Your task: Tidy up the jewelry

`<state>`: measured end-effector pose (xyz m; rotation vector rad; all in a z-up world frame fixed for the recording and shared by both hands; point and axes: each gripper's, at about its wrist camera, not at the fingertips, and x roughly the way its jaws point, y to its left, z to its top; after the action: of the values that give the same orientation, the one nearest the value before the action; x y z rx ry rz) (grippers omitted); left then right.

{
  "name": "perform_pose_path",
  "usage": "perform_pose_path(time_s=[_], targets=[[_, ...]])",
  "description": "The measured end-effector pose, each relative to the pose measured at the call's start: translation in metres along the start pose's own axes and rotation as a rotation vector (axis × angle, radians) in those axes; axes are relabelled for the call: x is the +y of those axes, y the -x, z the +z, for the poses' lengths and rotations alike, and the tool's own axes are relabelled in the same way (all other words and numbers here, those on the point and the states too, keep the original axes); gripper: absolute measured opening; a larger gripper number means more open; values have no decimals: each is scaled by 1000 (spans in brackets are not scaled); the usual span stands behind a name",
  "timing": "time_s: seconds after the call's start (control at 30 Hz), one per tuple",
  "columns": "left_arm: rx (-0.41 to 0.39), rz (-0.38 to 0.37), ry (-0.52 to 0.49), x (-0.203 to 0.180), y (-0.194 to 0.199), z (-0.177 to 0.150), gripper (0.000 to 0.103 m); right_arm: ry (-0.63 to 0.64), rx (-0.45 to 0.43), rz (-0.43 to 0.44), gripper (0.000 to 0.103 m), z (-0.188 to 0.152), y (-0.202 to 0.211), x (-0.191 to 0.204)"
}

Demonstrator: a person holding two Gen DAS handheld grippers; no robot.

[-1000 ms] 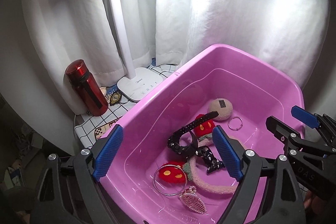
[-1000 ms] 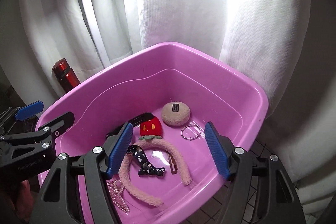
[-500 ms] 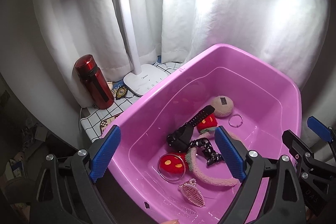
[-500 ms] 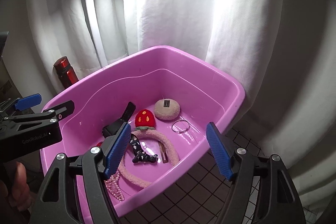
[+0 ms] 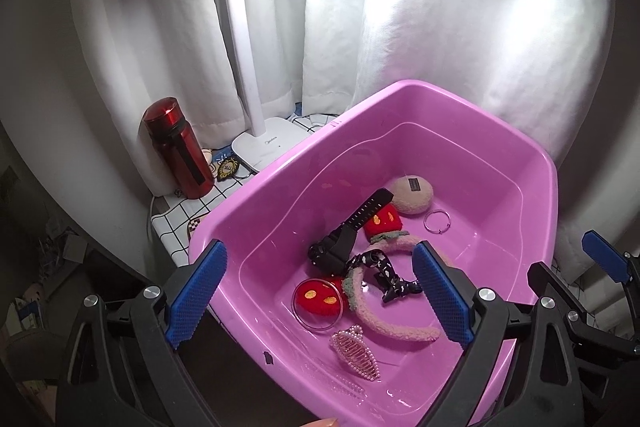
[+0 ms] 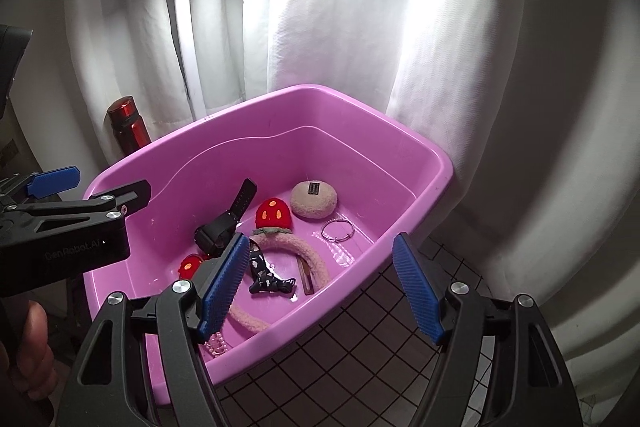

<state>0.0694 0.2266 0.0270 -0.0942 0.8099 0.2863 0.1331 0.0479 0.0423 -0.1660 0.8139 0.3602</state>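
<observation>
Both tools empty: left tool (image 5: 318, 293) opening wide, right tool (image 6: 318, 285) open. Black strap (image 5: 352, 227) slants up-right in pink tub (image 5: 400, 99); pearl clip (image 6: 216, 341) probably half hidden.

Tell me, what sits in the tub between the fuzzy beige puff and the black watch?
A red knitted strawberry lies between the beige puff and the black watch, clearest in the right wrist view.

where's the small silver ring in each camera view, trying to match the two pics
Left wrist: the silver ring lies on the tub floor right of centre, just below and right of the beige plush puff.
Right wrist: the silver ring lies at mid-frame, below and right of the beige plush puff.
Shared landmark: the puff, and the pink tub around both.
</observation>
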Motion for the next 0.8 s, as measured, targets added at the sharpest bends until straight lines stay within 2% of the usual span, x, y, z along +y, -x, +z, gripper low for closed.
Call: perform_pose_path(time_s=[0.8], targets=[[9, 8, 8, 2, 3, -4, 92, 10, -3, -3, 71, -7, 9, -4]])
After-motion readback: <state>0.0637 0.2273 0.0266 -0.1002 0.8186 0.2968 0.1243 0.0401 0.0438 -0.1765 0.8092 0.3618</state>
